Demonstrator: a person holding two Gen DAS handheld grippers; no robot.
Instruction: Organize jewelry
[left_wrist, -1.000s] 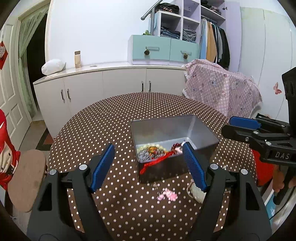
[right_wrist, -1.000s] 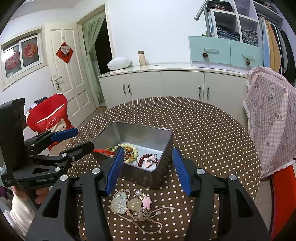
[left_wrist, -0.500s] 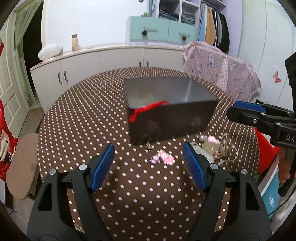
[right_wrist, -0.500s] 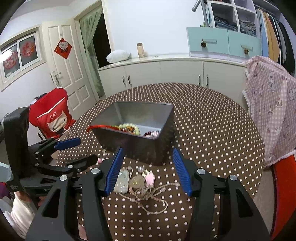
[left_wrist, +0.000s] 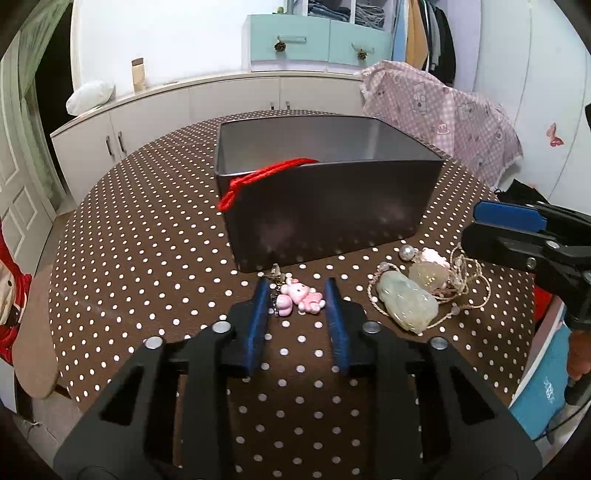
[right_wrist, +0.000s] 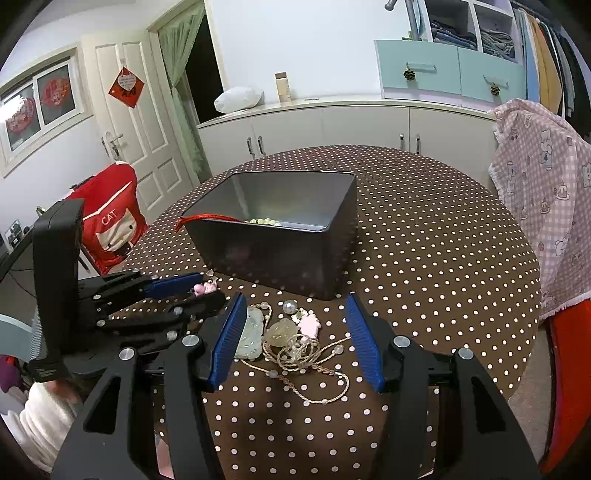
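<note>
My left gripper (left_wrist: 295, 295), fingers apart, brackets the small pink plastic charm (left_wrist: 300, 295) just before the grey metal box (left_wrist: 332, 206). My right gripper (right_wrist: 295, 332) gapes over the jade pendants' tangled cord (right_wrist: 306, 354) beside it; I fear snagging.

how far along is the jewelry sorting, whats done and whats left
Partly done: the metal box already holds pale beads and a red cord draped over its rim. In hand: the left gripper, jaws not yet shut, brackets the pink charm. Left: the jade pendant, amber pendant and their cords, between the open right gripper fingers.
</note>
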